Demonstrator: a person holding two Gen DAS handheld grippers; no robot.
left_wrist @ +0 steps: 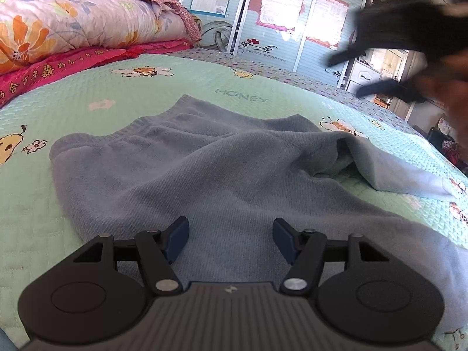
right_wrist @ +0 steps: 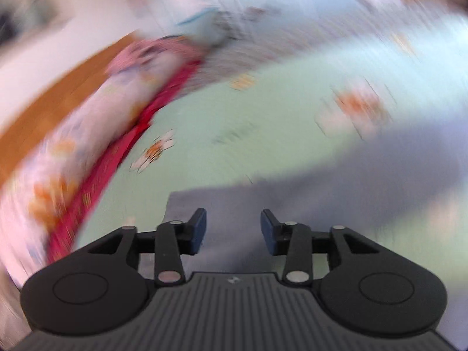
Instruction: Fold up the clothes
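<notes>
A grey-blue knit garment (left_wrist: 210, 169) lies crumpled on the green bedspread (left_wrist: 87, 93), its ribbed band toward the far left and one part folded over at the right. My left gripper (left_wrist: 231, 235) is open and empty, low over the garment's near part. My right gripper (left_wrist: 348, 73) shows blurred in the air at the upper right, jaws apart. In the right wrist view, which is motion-blurred, the right gripper (right_wrist: 233, 228) is open and empty above the garment (right_wrist: 336, 204).
A rolled floral quilt (left_wrist: 73, 29) on a pink blanket (left_wrist: 58, 67) lies along the wooden headboard at the far left. Wardrobe doors with posters (left_wrist: 280, 5) stand beyond the bed. The bed's edge runs along the right side.
</notes>
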